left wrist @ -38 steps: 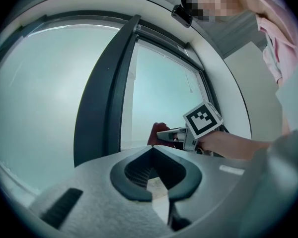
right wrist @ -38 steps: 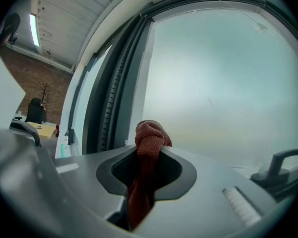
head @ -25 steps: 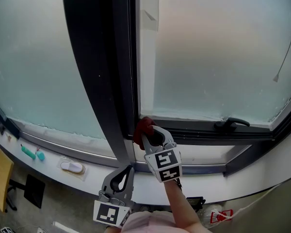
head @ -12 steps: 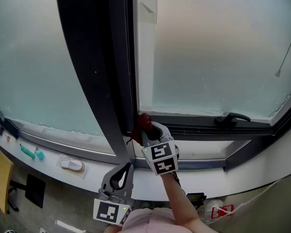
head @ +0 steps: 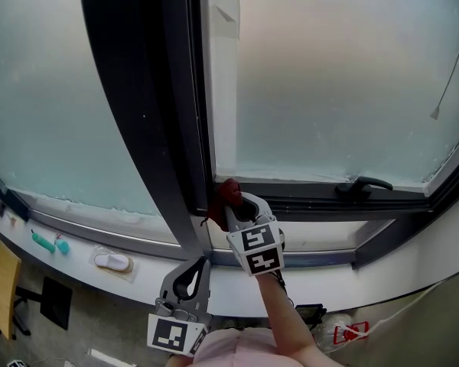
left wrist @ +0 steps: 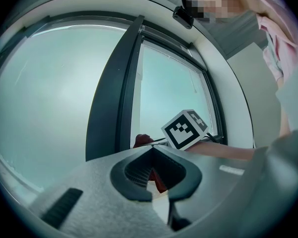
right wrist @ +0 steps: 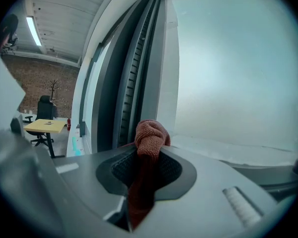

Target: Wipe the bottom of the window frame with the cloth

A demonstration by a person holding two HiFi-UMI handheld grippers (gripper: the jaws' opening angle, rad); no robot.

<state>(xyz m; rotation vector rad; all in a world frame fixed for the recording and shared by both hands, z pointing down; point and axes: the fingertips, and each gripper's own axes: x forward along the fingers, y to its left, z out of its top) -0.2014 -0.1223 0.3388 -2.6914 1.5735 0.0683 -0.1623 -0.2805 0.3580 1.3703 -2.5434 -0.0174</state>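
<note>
My right gripper [head: 233, 199] is shut on a reddish-brown cloth [head: 227, 191], pressing it into the left corner of the window frame's bottom rail [head: 314, 193], right beside the dark vertical mullion [head: 149, 113]. From the right gripper view the cloth [right wrist: 150, 133] bunches up between the jaws against the frame. My left gripper [head: 190, 280] hangs lower, below the sill, shut with nothing in it; in its own view the jaws [left wrist: 151, 175] meet, and the right gripper's marker cube [left wrist: 185, 129] shows beyond.
A black window handle [head: 361, 185] lies on the bottom rail to the right. Frosted glass panes [head: 344, 75] fill both sides. On the left sill [head: 149, 254] rest a white object [head: 111, 261] and teal items [head: 46, 240]. A desk and chair [right wrist: 44, 125] stand far left.
The right gripper with the cloth has slid slightly left along the bottom rail into the corner by the mullion. The left gripper stays put.
</note>
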